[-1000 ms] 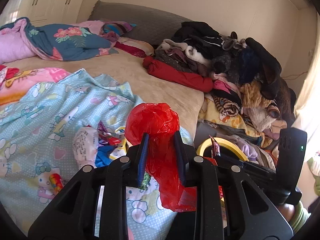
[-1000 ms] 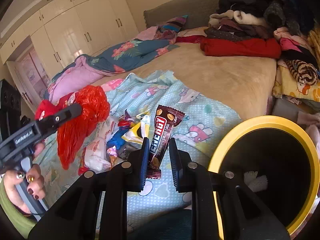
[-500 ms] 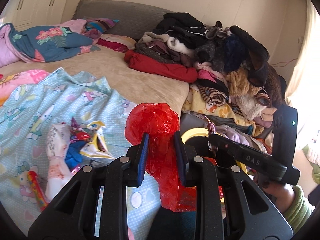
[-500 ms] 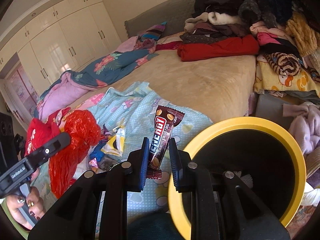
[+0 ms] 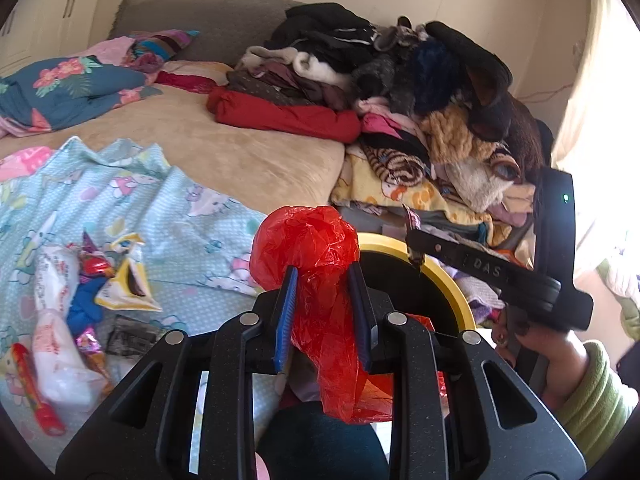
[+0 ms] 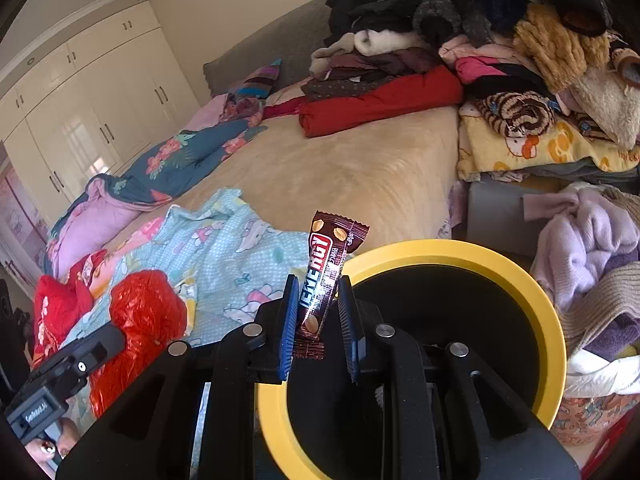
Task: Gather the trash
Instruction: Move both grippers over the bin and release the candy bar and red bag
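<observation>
A tan bed (image 5: 240, 152) fills the room, white wardrobes (image 6: 80, 120) behind it and a heap of clothes (image 5: 420, 92) along one side. Wrappers (image 5: 104, 280) lie on a pale blue printed sheet (image 5: 160, 200). The left gripper (image 5: 322, 300) pinches a crumpled red plastic bag (image 5: 308, 248); the right gripper (image 6: 318, 312) clamps a brown candy-bar wrapper (image 6: 324, 268) upright above the yellow-rimmed bin (image 6: 540, 300).

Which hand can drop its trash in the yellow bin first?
Probably the right: its tongs hold the candy wrapper at the bin's rim. The left tongs' red bag sits nearer the bed.
</observation>
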Tool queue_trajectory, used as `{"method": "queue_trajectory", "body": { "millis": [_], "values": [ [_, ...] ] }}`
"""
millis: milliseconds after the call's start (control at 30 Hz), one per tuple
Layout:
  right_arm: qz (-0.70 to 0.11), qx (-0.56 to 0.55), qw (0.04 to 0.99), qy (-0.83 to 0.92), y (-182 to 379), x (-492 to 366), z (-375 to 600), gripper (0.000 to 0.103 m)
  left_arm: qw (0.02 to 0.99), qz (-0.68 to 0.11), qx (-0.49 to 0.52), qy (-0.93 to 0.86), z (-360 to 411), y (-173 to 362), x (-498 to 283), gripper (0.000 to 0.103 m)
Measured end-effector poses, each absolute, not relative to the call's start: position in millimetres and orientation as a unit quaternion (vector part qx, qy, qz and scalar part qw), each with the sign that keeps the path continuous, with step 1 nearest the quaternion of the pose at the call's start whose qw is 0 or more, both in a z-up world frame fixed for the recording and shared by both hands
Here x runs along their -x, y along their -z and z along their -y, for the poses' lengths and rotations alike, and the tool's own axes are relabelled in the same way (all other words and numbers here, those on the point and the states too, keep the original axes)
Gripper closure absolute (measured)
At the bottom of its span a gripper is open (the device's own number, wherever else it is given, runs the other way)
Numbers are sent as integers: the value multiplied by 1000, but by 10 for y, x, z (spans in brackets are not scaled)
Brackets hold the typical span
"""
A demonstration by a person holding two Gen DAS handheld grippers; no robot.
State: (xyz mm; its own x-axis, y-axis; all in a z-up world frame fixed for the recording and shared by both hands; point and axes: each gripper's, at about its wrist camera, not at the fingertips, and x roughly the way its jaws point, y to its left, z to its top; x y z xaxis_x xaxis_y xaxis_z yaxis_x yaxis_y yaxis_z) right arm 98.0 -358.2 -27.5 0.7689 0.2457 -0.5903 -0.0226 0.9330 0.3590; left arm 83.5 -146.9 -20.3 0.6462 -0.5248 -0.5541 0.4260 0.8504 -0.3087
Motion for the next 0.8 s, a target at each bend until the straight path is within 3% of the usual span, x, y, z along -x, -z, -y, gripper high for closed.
{"method": "queue_trajectory", "body": {
  "millis": [800],
  "values": [
    [-362, -216, 907, -13, 588, -1049, 4165, 83, 871, -379, 22, 312, 2318, 709, -927, 84]
  ]
}}
